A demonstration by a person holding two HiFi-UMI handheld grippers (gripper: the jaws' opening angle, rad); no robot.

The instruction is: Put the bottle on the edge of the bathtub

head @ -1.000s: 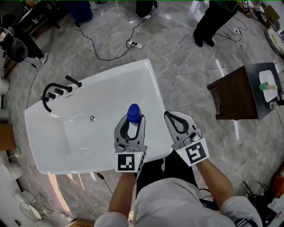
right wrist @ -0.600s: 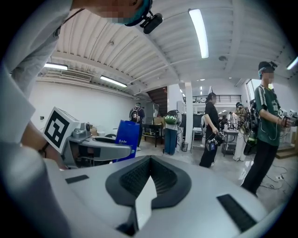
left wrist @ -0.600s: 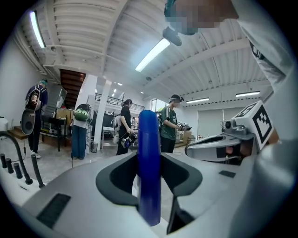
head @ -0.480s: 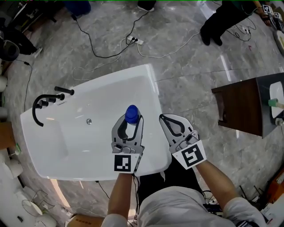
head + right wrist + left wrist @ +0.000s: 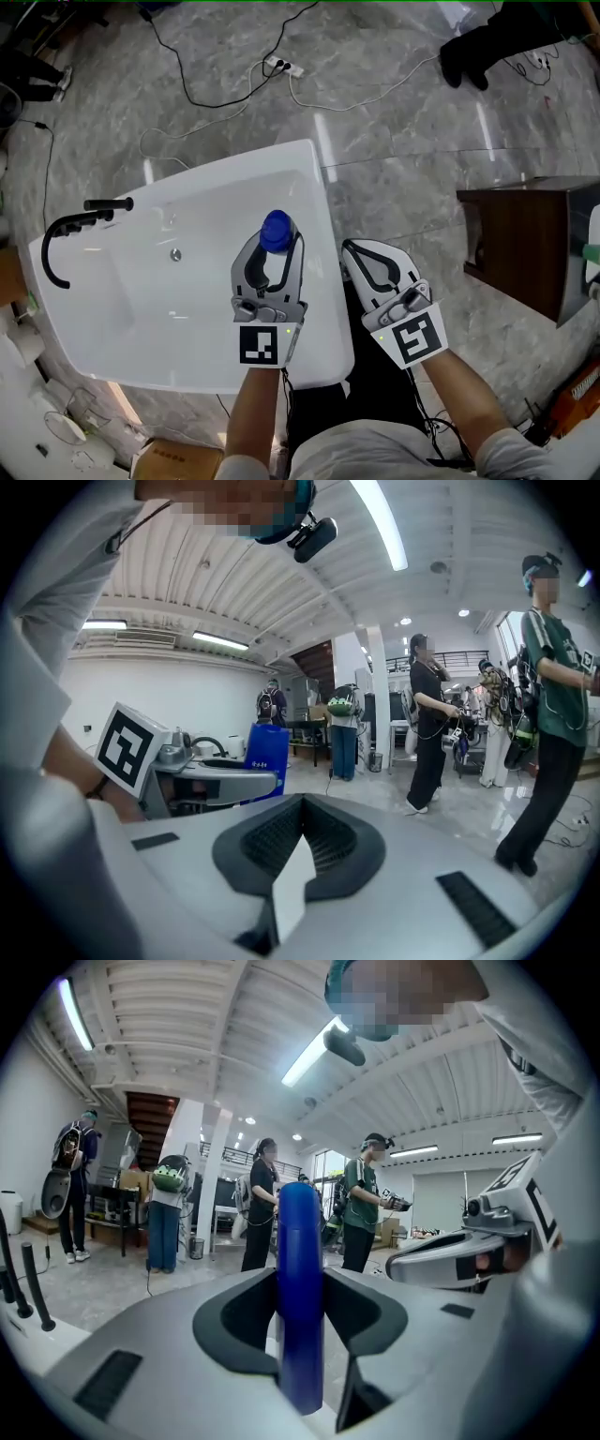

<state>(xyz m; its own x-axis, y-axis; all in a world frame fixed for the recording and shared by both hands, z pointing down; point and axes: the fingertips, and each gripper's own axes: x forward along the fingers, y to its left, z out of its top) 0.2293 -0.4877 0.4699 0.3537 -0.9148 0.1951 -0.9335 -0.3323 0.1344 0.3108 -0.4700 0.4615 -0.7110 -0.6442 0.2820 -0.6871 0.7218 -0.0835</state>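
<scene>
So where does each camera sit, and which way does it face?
Head view: on the person's head, facing steeply down at the bathtub; forearms, left gripper and right gripper show.
Left gripper view: on that gripper, facing bystanders along jaws shut on the blue bottle; a sleeve shows.
Right gripper view: on that gripper, facing bystanders along shut jaws; a sleeve shows.
Shared: all three show the blue bottle.
</scene>
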